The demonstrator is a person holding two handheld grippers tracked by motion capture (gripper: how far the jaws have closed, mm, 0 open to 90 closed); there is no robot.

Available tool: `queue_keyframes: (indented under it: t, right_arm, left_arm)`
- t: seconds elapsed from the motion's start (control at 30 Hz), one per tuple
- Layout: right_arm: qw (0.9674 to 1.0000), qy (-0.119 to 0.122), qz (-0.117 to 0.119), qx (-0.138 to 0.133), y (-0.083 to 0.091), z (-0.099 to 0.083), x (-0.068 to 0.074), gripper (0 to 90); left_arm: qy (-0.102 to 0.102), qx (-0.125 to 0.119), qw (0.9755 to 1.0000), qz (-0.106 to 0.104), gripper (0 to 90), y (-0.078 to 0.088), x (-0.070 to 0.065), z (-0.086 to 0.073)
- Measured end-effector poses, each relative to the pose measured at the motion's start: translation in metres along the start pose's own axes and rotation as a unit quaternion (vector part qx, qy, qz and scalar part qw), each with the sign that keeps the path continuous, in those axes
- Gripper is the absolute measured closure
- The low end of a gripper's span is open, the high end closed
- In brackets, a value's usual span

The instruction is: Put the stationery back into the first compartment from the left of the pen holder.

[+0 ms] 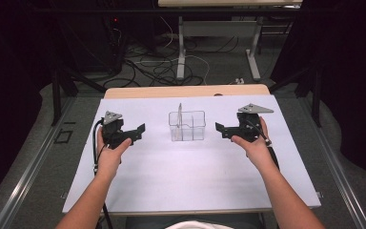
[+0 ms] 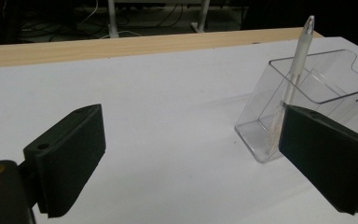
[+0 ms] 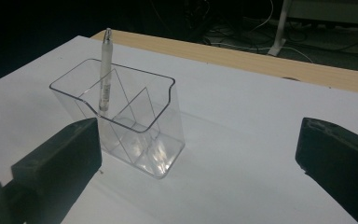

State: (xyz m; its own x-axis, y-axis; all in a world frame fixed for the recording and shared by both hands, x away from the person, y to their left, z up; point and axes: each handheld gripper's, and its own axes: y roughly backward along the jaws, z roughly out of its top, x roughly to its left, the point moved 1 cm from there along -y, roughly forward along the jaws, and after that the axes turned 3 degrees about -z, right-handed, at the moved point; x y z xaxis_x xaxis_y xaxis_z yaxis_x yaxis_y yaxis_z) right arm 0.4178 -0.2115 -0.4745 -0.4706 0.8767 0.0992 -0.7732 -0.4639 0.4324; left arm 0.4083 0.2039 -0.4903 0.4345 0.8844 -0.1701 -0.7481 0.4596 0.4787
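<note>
A clear plastic organiser box (image 1: 187, 126) with inner dividers stands in the middle of the white table cover (image 1: 181, 181). One translucent white pen (image 1: 180, 114) leans upright in its left compartment. My left gripper (image 1: 140, 131) hovers left of the box, open, nothing between its jaws. On the other side my right gripper (image 1: 219, 129) faces the box, also open and empty. In the left gripper view the box (image 2: 307, 100) and pen (image 2: 296, 70) sit at the right, behind one jaw. The right gripper view has the box (image 3: 121, 121) and pen (image 3: 105, 70) left of centre.
The wooden table edge (image 1: 186, 90) runs along the back. Beyond it the floor holds tangled cables (image 1: 157, 67) and the white legs of another table (image 1: 181, 47). Dark curtains close in both sides.
</note>
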Motion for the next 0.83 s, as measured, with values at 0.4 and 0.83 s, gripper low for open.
queue_keyframes:
  t: [0.4, 0.83]
  right_arm:
    - [0.9997, -0.012, -0.015, 0.016, -0.005, -0.01, -0.012, 0.0]
    - [0.9993, -0.019, -0.021, 0.026, -0.009, -0.016, -0.016, 0.0]
  left_arm:
    - [0.003, 0.018, 0.9994, -0.031, 0.4, -0.006, 0.005, -0.026]
    - [-0.001, 0.039, 0.9992, -0.009, 0.4, -0.008, 0.013, -0.032]
